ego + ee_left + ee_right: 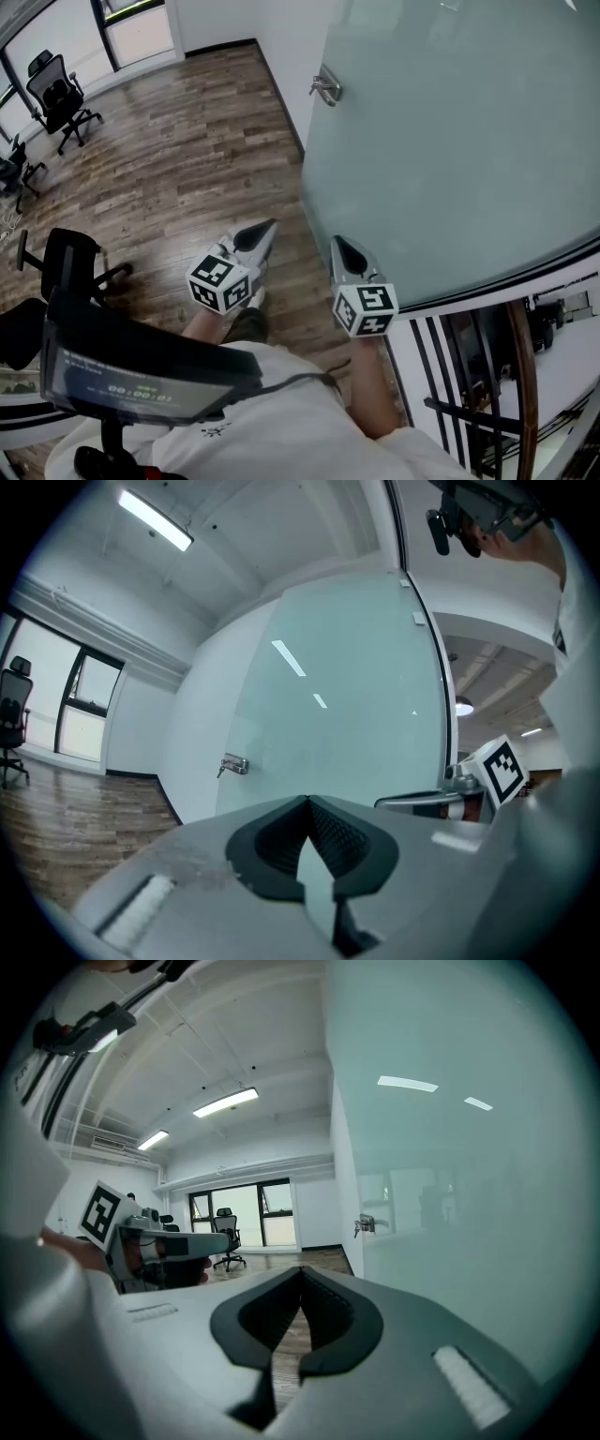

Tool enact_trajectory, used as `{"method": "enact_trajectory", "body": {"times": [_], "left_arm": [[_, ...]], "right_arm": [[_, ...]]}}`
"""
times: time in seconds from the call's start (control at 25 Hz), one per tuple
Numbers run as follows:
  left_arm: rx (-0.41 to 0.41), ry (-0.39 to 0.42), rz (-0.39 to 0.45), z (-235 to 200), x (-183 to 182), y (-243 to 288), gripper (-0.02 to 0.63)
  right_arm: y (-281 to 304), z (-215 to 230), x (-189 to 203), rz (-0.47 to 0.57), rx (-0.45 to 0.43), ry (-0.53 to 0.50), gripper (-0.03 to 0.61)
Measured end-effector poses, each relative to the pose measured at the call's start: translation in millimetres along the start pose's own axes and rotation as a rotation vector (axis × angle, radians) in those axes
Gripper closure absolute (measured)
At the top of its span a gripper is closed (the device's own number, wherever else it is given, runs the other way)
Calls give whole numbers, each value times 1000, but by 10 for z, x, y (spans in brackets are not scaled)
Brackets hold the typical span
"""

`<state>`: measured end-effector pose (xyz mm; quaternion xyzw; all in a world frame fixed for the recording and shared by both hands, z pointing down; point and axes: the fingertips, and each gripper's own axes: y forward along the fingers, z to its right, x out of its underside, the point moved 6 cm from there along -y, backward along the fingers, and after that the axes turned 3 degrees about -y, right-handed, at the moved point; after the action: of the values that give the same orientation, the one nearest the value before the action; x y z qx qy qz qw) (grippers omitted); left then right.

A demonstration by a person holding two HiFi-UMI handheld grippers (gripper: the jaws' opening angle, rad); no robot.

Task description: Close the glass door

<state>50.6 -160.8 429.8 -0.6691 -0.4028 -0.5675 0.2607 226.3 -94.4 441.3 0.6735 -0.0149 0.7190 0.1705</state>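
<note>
1. The glass door [450, 141] is a big frosted pane filling the upper right of the head view. It stands open, just ahead and to the right of both grippers. My main worry is a hard shove, which could swing so large a pane fast and slam it into its frame.
2. The wooden floor [178, 150] lies open to the left. If I push off-line, the tips could skate along the smooth glass and the door would barely move.
3. The door handle [326, 87] sits at the pane's far edge, well apart from both tips. With closed jaws I cannot hook it, and a reach would likely glance off it.
4. Both forearms reach forward side by side, with the grippers nearly level and dipped slightly.
5. The right gripper [339, 244] is near the pane's lower part, though I see no contact. The left gripper [267, 228] is further out over the floor.
6. Both pairs of jaws are pressed together with nothing between them.
</note>
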Motion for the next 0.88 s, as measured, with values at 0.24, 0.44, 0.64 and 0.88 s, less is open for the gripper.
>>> {"method": "enact_trajectory", "body": {"times": [0.24,0.44,0.64,0.88], "left_arm": [[31,7,4,-327,-77,354,617],[42,6,0,-880,-274,710,615],[68,-2,-11,-1475,-502,1092,615],[122,13,7,-1541,-607,1258,614]], "right_arm": [[287,213,-85,17,41,8,571],[858,412,-304,15,65,0,571],[1491,531,-522,6,84,1,571],[1592,611,-583,19,119,-6,571]]}}
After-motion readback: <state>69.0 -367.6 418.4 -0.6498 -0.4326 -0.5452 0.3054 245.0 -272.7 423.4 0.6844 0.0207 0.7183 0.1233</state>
